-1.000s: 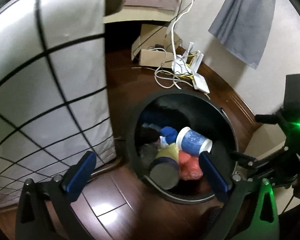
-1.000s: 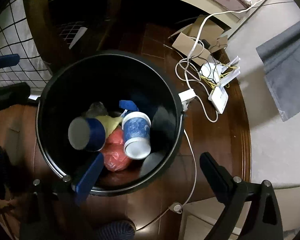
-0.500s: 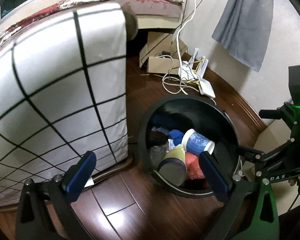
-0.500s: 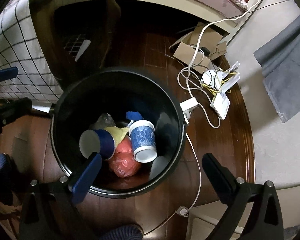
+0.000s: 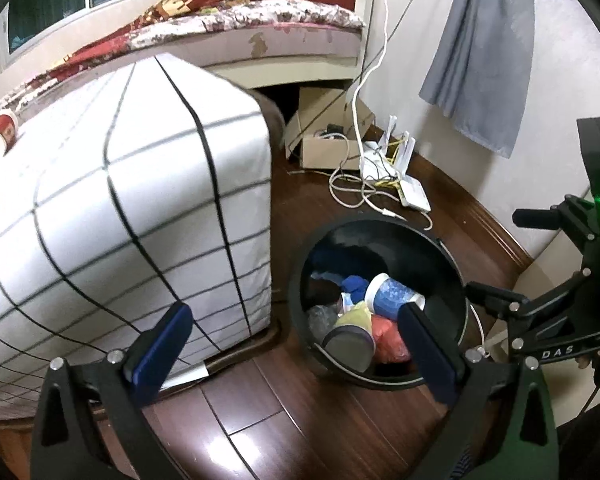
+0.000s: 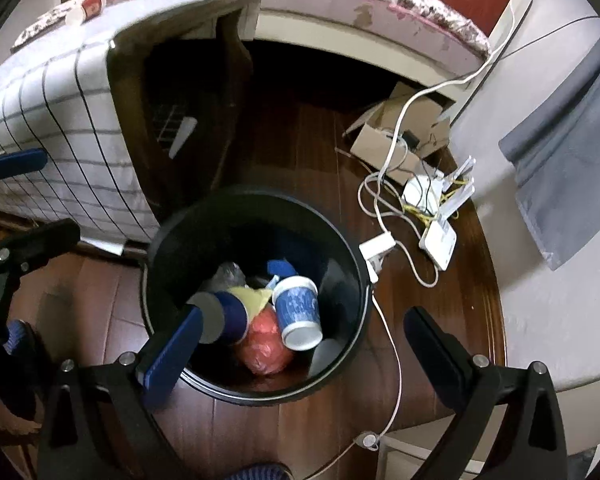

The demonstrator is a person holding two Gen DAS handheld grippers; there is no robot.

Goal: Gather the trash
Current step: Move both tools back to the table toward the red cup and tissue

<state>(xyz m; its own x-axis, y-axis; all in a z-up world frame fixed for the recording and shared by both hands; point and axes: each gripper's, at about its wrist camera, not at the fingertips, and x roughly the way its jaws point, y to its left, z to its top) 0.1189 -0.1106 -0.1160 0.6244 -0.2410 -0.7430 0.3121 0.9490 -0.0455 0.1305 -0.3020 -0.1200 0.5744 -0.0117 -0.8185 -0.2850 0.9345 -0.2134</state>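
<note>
Now both tools farther from bin

The right gripper is hanging wide open above the black bin at lower centre, where a blue paper cup is lying against a red bag.

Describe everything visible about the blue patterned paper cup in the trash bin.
The blue patterned paper cup has a white rim and a white band at its base, and looks like coated paper. It lies tipped on its side atop the pile in the black trash bin, open mouth toward the bin wall. It rests against a red plastic bag and beside a dark blue cup. It looks empty and uncrushed. Neither gripper touches it.
</note>
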